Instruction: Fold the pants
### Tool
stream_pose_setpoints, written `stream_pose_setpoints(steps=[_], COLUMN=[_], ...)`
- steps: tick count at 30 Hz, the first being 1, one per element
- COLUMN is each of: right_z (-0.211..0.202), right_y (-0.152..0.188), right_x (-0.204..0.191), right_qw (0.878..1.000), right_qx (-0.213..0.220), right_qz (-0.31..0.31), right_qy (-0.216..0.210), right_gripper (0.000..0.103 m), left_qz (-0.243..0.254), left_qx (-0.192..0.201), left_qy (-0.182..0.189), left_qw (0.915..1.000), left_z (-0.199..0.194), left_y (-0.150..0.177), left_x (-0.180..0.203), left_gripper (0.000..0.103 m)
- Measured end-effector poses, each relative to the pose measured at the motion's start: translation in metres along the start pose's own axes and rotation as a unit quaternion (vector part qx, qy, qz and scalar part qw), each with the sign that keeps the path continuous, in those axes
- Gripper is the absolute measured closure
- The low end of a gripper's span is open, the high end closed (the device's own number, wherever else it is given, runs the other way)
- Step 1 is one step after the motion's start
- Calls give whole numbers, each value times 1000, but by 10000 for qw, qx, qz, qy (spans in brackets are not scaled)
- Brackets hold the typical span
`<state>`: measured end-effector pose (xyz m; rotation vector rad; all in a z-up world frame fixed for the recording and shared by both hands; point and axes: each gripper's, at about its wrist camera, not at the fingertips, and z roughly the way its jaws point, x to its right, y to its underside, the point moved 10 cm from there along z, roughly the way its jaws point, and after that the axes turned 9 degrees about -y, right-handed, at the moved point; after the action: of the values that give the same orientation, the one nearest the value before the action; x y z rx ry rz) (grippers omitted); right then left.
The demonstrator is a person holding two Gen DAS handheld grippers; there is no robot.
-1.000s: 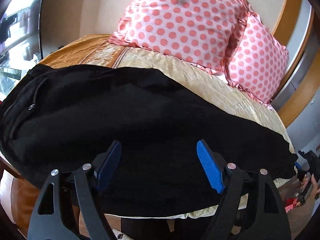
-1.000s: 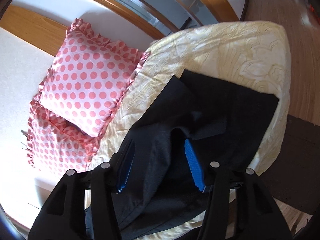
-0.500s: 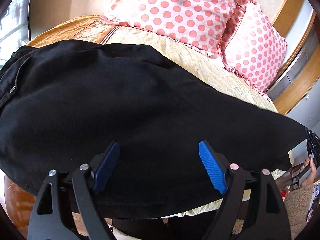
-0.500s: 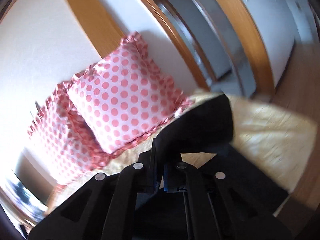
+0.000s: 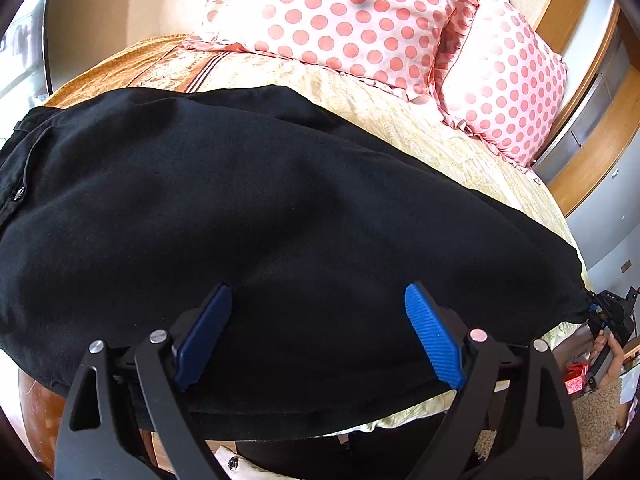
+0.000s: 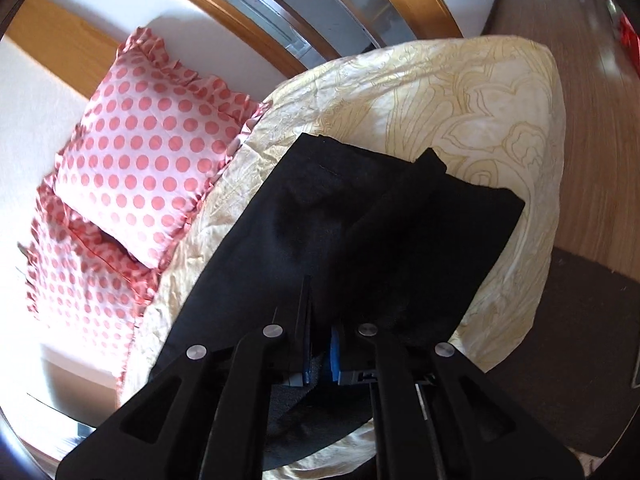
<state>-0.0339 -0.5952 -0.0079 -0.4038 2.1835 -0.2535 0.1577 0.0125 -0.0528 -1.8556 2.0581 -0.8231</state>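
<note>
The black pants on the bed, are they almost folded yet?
Not yet. The black pants look laid out lengthwise across the yellow bedspread, probably leg on leg. The right gripper is shut on the cloth near the leg ends, so a fold seems underway. The left gripper hovers open over the middle, its jaws just having widened, gripping nothing. Folding the pants over themselves is left.

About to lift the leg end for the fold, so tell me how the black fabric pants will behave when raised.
The black fabric pants will probably go floppy: they already drape and crease over the cream patterned bedspread. The unheld length will likely sag and drag. The right gripper, jaws pinched on a fold, looks likely to hold.
</note>
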Motion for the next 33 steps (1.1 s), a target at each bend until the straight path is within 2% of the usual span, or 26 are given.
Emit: stream_pose_setpoints(steps=[4,6,9,10,13,14,16,17,19,24,27,28,30,33], right_z=[1,1,-3,-4,-11,-11,-8,-8,-9,-28,-21,-21,-24,-34], right_y=[-8,-9,-15,-18,-24,-25,-27,-28,-33,-37,-26,-25,-23,-26], right_x=[12,15,18,19,18,18,17,17,14,19,41,42,40,38], right_qw=[9975,9944,9926,9914,9902,9919,9951,9964,9979,9971,9960,9961,9963,9937], right_qx=[53,24,52,110,238,259,229,238,300,597,501,551,544,602], right_qz=[684,1009,1174,1265,1326,1223,959,802,537,450,623,600,417,154], right_qy=[-183,-327,-306,-316,-364,-236,-23,149,219,140,410,350,525,938], right_gripper=[85,83,81,77,56,54,57,75,101,101,101,101,101,94], left_qz=[76,88,123,143,179,188,198,196,202,226,284,313,366,451], left_qx=[-17,-18,-11,-12,-27,-22,-16,-24,-38,-83,-102,-107,-112,-83], left_qy=[5,8,13,5,-38,-32,-11,-4,-1,154,202,207,206,237], left_qw=[10000,10000,9999,9999,9998,9998,9998,9998,9998,9996,9993,9992,9991,9987], left_z=[0,0,0,1,1,0,0,1,1,-2,-3,-3,-4,-7], left_y=[0,1,1,1,2,2,2,2,2,3,4,4,6,8], left_x=[0,1,2,2,3,2,2,2,2,2,2,2,1,0], left_gripper=[14,14,12,11,11,11,10,10,10,10,10,10,10,10])
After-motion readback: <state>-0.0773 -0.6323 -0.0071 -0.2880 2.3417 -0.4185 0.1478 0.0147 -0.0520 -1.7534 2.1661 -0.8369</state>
